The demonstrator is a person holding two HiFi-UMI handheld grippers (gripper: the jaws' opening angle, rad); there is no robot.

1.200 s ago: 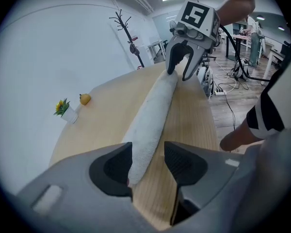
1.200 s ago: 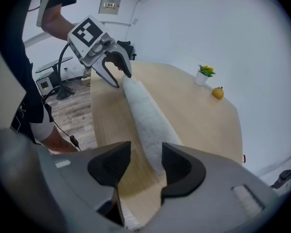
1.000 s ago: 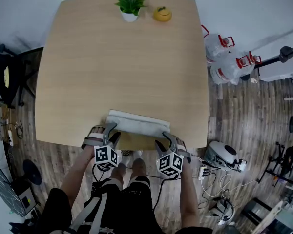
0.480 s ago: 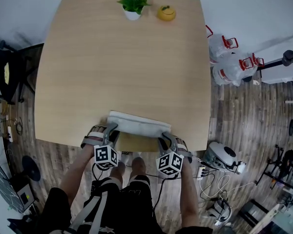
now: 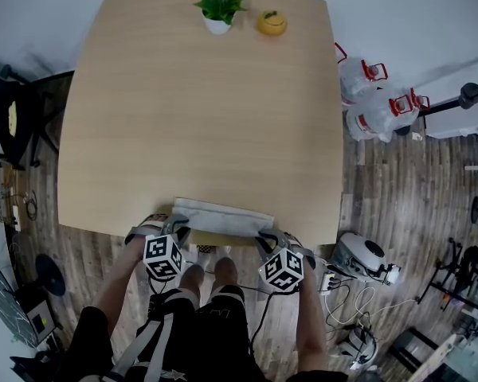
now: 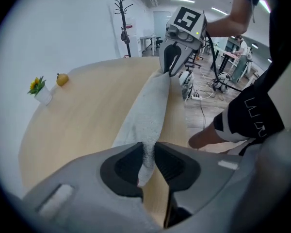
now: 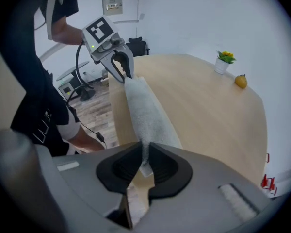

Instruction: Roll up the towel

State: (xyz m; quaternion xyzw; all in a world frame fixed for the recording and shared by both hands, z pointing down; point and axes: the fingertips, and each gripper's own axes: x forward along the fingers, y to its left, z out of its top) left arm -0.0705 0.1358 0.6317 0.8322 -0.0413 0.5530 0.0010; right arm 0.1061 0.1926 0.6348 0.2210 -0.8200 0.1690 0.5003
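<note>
A pale grey towel (image 5: 221,216) lies folded in a narrow strip along the near edge of the wooden table (image 5: 199,118). My left gripper (image 5: 175,231) holds the towel's near left corner. Its jaws have just been closing, and the pads pinch the cloth (image 6: 146,154). My right gripper (image 5: 264,237) is at the near right corner. Its jaws have also just been closing and now squeeze the towel's edge (image 7: 144,152). Each gripper view shows the towel (image 6: 148,110) stretched toward the other gripper (image 6: 170,64), with its near edge lifted off the table.
A small potted plant (image 5: 217,10) and a yellow fruit (image 5: 271,24) stand at the table's far edge. Bags with red handles (image 5: 366,94) sit on the floor to the right, with cables and equipment (image 5: 365,255) nearer. A dark chair (image 5: 8,126) is at the left.
Both grippers have drawn back toward the near table edge and their jaws have closed on the towel's near edge. The towel now looks narrower.
</note>
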